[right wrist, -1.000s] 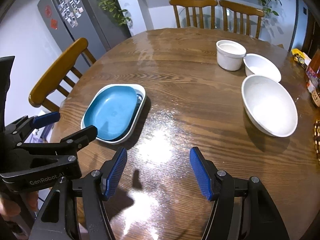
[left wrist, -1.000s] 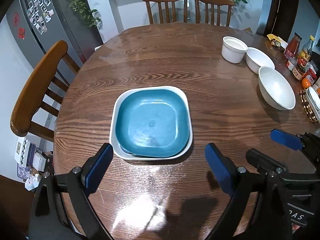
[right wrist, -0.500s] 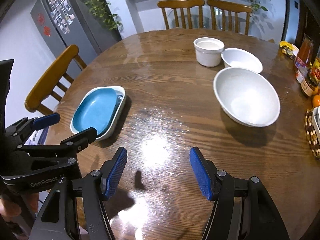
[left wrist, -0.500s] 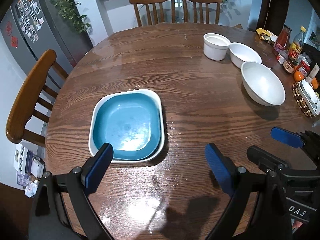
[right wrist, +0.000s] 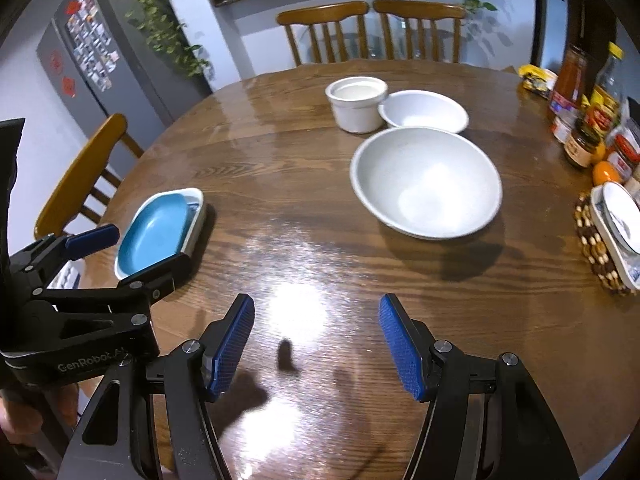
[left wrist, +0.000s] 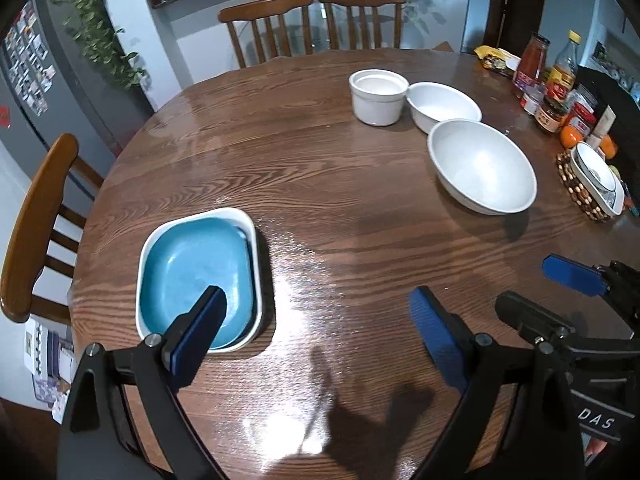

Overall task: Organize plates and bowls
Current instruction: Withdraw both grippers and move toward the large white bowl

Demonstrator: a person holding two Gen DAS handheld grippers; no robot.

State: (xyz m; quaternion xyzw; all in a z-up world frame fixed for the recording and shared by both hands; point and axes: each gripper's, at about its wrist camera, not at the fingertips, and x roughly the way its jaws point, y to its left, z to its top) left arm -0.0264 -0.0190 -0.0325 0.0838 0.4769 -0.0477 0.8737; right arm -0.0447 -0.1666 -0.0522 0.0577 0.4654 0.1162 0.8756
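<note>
**Both claws empty above the bench, dishes spread out**

The left claw (left wrist: 316,332) hangs over the near part of the round wooden bench (left wrist: 320,184) with its blue pads wide apart and nothing between them. The right claw (right wrist: 316,348) is beside it, also spread wide and holding nothing; only bare wood shows between its pads.

On the left side of the bench lies a blue plate (left wrist: 196,268) nested inside a white square dish (left wrist: 252,224). In the left wrist view the claw's left pad overlaps the near edge of this pair, but whether it touches cannot be told.

Well apart, on the far right side, stand three white pieces close together: a straight-sided white pot (right wrist: 356,104), a small white bowl (right wrist: 424,112) just beside it, and a large white bowl (right wrist: 424,184) nearer the claws. All three are upright and empty.

At the right edge sit jars and bottles (right wrist: 580,112), an orange fruit (right wrist: 606,172) and a small dish on a beaded mat (right wrist: 596,248). Wooden chairs (right wrist: 372,28) ring the bench.
</note>
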